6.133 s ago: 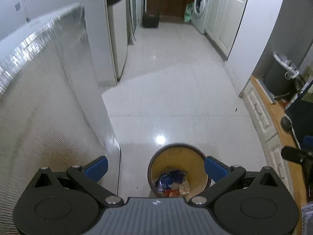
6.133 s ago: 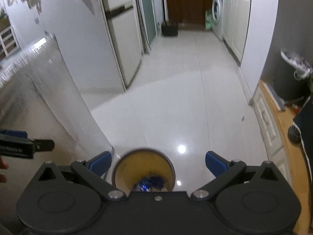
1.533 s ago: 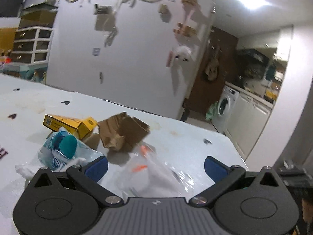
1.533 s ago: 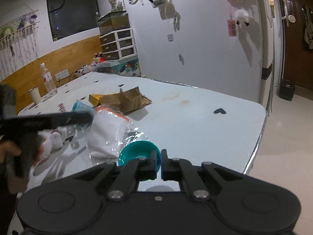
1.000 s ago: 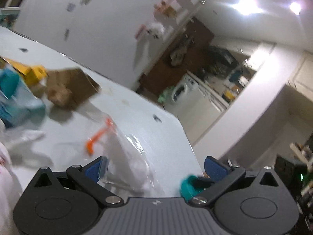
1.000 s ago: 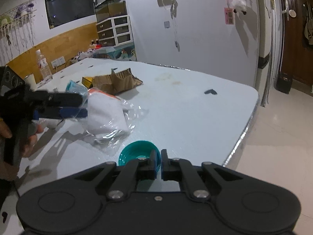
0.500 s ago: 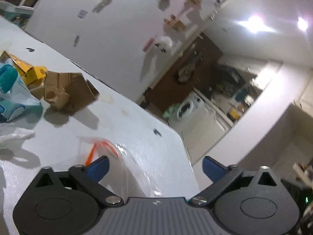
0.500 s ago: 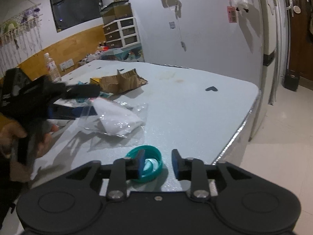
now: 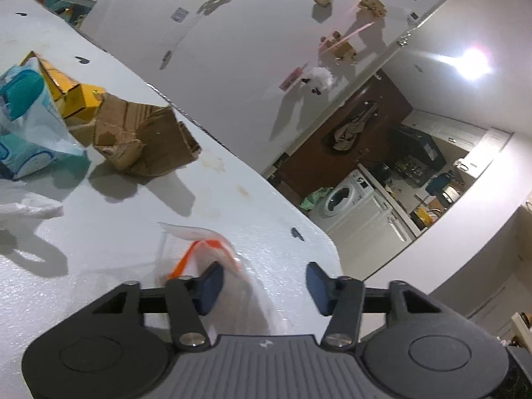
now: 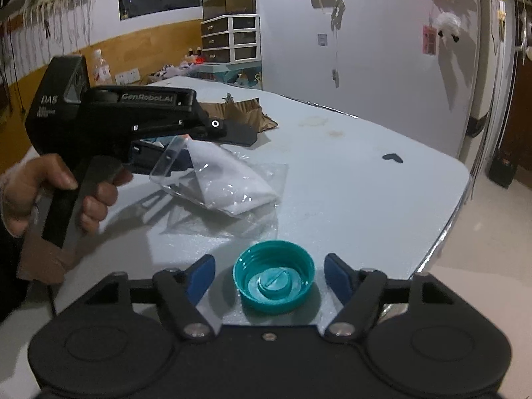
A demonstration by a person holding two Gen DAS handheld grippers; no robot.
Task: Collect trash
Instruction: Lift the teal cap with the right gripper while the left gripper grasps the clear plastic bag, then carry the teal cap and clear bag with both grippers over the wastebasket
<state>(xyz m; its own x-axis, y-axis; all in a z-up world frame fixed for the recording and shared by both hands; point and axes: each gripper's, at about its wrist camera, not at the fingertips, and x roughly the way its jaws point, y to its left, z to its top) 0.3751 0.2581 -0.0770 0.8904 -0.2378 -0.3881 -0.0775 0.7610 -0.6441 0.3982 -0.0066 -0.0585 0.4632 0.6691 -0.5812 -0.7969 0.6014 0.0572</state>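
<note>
One teal cap [image 10: 273,276] on table [image 10: 349,179] at 6 o'clock between wide right gripper [image 10: 270,276] jaws; left gripper [image 9: 262,286] jaws wide around one clear bag [image 10: 219,176] at 9 o'clock.

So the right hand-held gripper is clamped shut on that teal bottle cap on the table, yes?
Not clamped: the right wrist view shows the right hand-held gripper open, its fingers apart on either side of the teal bottle cap, which lies on the table.

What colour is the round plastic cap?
Teal round plastic cap, clearest in the right wrist view.
</note>
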